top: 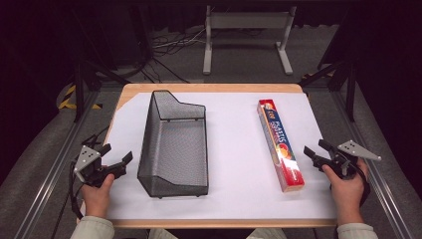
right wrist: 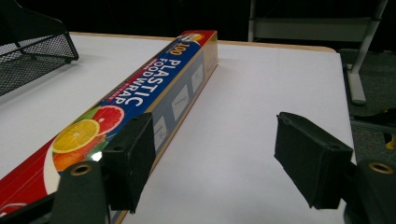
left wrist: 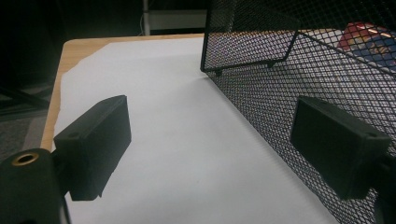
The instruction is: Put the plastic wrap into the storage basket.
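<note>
A long plastic food wrap box [top: 279, 143] [right wrist: 140, 100] lies on the white sheet at the right, running front to back. A black wire-mesh basket [top: 175, 144] [left wrist: 299, 84] stands left of centre, with nothing inside. My right gripper [top: 315, 149] [right wrist: 215, 158] is open just right of the box's near end; its left jaw stands close beside the box's side. My left gripper [top: 116, 155] [left wrist: 210, 144] is open near the basket's left wall, with nothing between its jaws. Through the mesh the box [left wrist: 369, 39] shows in the left gripper view.
A white paper sheet [top: 234, 149] covers the wooden table [top: 209, 87]. Beyond the far edge are a grey metal stand [top: 246, 35] and cables on the floor. Metal rails run along both sides of the table.
</note>
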The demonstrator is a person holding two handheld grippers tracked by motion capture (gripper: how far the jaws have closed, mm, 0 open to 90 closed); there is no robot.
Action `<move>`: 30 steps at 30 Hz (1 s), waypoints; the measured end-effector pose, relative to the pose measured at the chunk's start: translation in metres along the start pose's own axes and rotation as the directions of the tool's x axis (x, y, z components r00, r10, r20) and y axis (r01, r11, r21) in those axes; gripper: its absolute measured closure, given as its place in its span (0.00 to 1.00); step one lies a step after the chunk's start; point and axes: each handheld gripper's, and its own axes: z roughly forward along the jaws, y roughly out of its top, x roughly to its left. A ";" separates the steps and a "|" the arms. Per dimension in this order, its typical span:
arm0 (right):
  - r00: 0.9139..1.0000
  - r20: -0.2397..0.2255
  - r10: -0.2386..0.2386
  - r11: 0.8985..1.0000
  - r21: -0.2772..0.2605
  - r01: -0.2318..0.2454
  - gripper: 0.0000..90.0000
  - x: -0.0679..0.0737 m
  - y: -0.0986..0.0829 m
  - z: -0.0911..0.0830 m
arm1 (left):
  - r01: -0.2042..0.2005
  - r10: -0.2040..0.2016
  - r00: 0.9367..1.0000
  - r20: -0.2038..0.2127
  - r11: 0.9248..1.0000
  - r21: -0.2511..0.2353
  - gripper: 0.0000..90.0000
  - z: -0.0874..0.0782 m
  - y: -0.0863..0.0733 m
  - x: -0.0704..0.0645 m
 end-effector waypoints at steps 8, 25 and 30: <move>0.999 -0.027 -0.046 0.998 0.039 0.047 0.32 0.016 0.013 -0.002 | -0.009 0.009 1.000 -0.006 1.000 0.003 0.15 -0.003 0.000 -0.001; 0.994 -0.105 -0.029 0.999 0.040 0.034 0.26 0.047 0.048 -0.006 | -0.019 0.019 0.999 -0.025 1.000 0.013 0.15 -0.003 0.000 -0.003; 0.994 -0.112 0.012 0.995 0.100 -0.001 0.25 0.052 0.064 0.005 | -0.026 0.027 0.999 -0.029 0.999 0.020 0.15 -0.002 0.000 -0.004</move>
